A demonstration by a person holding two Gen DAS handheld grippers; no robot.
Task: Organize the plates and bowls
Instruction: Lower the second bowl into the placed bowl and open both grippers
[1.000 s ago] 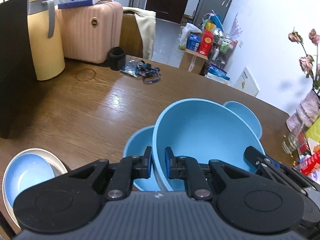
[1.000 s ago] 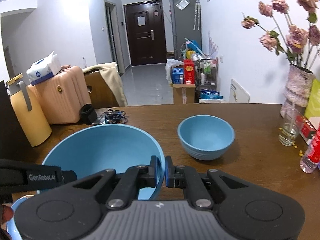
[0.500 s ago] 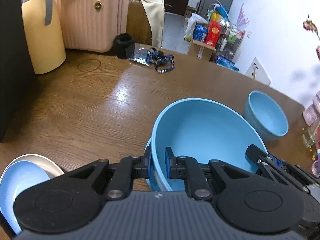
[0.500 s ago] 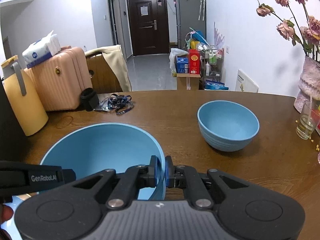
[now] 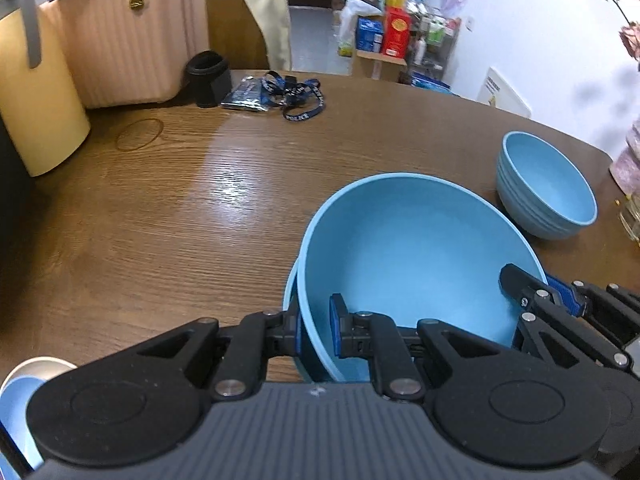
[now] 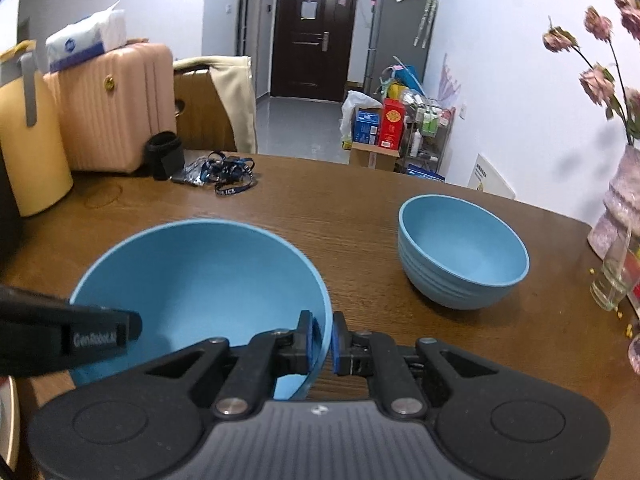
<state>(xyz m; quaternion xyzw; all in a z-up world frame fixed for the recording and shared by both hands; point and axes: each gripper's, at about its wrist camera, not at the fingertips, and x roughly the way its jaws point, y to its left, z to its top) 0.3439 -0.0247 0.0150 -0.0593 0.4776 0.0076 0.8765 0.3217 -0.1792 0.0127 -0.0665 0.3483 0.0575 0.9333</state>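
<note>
A large round bowl (image 5: 420,248) of matte, sky-blue plastic sits low over the wooden table (image 5: 168,216), whose dark brown top shows fine straight grain and a soft glare patch. The bowl's wall is thin and smooth, its inside unmarked, its rim a slightly paler line. Under its left side the curved edge of a second blue bowl (image 5: 289,300) shows, so the big one appears nested in it; how deeply cannot be told.

Both grippers have the big bowl by its rim. The left gripper (image 5: 316,330), black with ribbed grey housing and blue pads, is nearly closed on the bowl's near-left wall, one pad inside and one outside. The right gripper (image 6: 323,338) is likewise pinched almost shut on the near-right rim (image 6: 326,320), with the wall between its blue pads; its black fingers also show at the bowl's right edge in the left wrist view.

A smaller blue bowl (image 6: 460,250), deeper and with shallow ridges ringing its outer wall, stands upright by itself toward the table's right edge, well apart from the held one. At the near-left corner a pale blue plate (image 5: 16,420) lies inside a cream-rimmed dish (image 5: 44,364).

Along the far edge stand a ribbed pink suitcase (image 6: 116,108), a smooth yellow jug (image 5: 36,92) with a grey handle, a black cylindrical cup (image 5: 208,78) and a tangle of blue lanyards (image 5: 288,94). A clear glass (image 6: 616,276) and a mottled pink vase (image 6: 620,200) stand at the right edge.
</note>
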